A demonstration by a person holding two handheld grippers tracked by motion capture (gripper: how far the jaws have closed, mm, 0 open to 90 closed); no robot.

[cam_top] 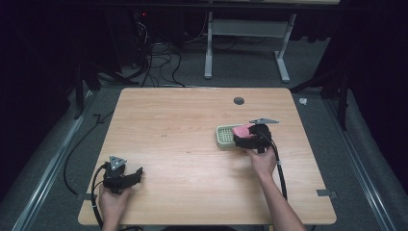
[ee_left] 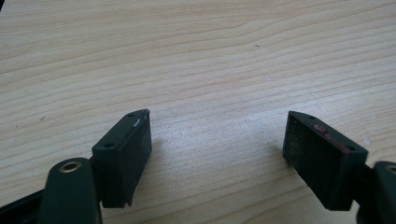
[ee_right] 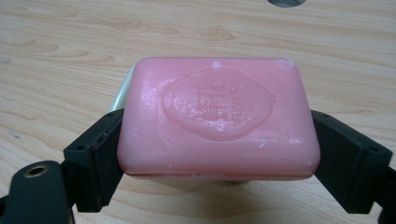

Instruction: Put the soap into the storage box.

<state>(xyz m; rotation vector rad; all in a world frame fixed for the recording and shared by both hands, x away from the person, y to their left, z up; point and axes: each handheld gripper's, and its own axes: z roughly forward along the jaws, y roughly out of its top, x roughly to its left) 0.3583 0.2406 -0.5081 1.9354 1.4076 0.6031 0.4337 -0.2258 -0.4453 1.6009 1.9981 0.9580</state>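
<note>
The pink rectangular bar of soap (ee_right: 217, 119) sits pinched between the right gripper's (cam_top: 251, 136) jaws, just above the pale green slatted soap dish (cam_top: 223, 135) on the wooden table (cam_top: 192, 159). Better to lower it level and centred before letting go. The left gripper (ee_left: 217, 154) rests with jaws spread, empty. One soap, one dish.

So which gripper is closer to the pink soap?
The right gripper. Its jaws press the two short sides of the pink soap, holding it over the soap dish. The left gripper is far off near the table's front left corner, jaws apart over bare wood.
</note>
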